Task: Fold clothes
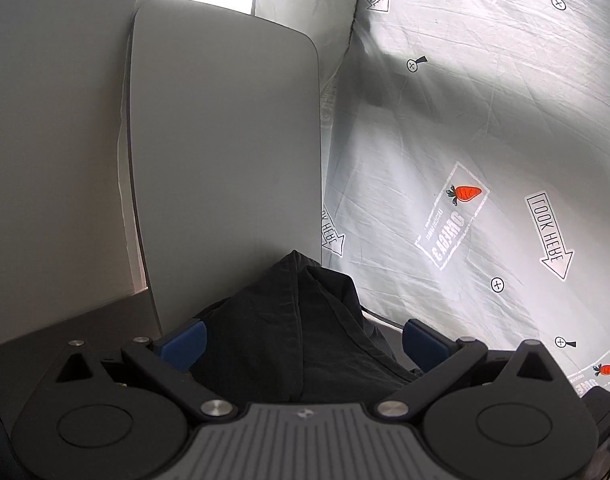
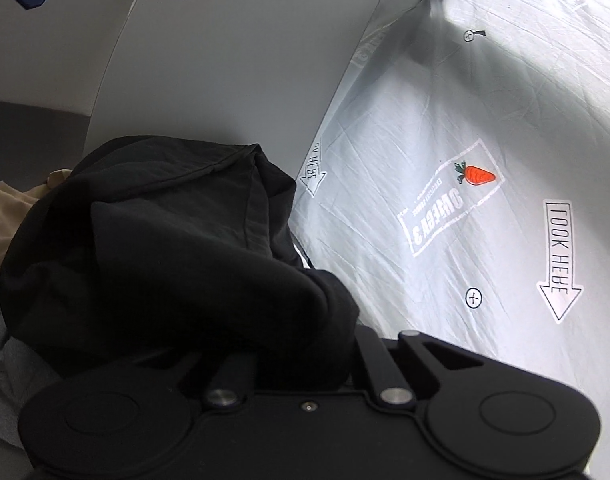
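Two close wrist views angled down, both sharing black garment (image 1: 297, 320) and printed sheet (image 2: 465, 160).

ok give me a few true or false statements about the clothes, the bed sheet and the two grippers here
1. The black garment is bunched up, not laid flat. True.
2. The bed sheet is plain, with no print. False: it carries carrots and "look here" arrows.
3. The left gripper has blue pads standing apart with black cloth between them. True.
4. The right gripper stands wide open above bare sheet. False: it is shut, with the black garment at its fingers.
5. A tan piece of clothing lies behind the black garment. True.
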Motion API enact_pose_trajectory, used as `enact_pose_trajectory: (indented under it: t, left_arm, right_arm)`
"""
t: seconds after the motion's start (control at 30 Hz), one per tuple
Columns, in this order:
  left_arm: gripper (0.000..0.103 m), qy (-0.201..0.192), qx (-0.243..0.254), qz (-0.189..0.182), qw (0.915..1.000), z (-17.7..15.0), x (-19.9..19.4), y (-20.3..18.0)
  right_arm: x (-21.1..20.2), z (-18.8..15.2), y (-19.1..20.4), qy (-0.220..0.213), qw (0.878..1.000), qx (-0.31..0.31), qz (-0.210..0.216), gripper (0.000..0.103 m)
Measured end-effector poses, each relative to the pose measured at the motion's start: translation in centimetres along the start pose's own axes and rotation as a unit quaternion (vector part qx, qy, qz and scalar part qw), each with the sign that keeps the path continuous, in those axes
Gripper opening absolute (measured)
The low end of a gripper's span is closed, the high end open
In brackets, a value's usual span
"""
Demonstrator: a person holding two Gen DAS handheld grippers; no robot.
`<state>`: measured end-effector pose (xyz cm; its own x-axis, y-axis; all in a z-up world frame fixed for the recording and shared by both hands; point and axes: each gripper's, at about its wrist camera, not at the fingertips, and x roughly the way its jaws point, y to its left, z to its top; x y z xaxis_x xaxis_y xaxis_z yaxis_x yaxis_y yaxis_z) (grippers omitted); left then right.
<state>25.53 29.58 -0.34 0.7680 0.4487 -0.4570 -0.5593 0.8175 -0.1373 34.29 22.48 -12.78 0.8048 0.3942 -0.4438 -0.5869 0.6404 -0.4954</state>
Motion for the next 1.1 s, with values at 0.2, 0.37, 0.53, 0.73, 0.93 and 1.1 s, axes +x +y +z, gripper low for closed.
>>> enact_pose_trajectory:
  t: [0.2,0.37,0.53,0.73,0.93,1.1]
  left_arm:
    - [0.103,-0.003,-0.005,-0.038,0.9993,-0.5,-4.2,-2.7]
    - [0.103,-0.026,0.031,-0.031,0.9987,-2.2,-9.6,-6.1]
    - [0.103,-0.008,0.047,-0.051,0.9976,-5.0,-14.6,-10.1]
    - [0.103,0.051,0.057,-0.120,0.9897,-8.6,-16.8,-16.6]
    - [0.103,0.104,0.080,-0.172,0.9763,-12.9,-17.5,-21.4]
    - [0.103,0.134,0.081,-0.162,0.9743,-14.2,-17.3,-20.8]
  right_arm:
    - [-5.7,-3.9,-4.4,-0.012,0.994,0.032,-0.100,0.004]
    - [-12.1,-7.8,-9.7,-0.032,0.983,0.072,-0.168,0.004]
    - [-20.4,-12.2,-16.6,-0.056,0.964,0.086,-0.247,0.004]
    - [-26.9,-20.7,-25.9,0.027,0.924,0.072,-0.374,0.011]
    - [-23.6,-37.5,-26.2,0.325,0.899,-0.115,-0.268,0.067]
    - [-27.9,-38.3,-21.9,0.314,0.921,-0.062,-0.221,0.070]
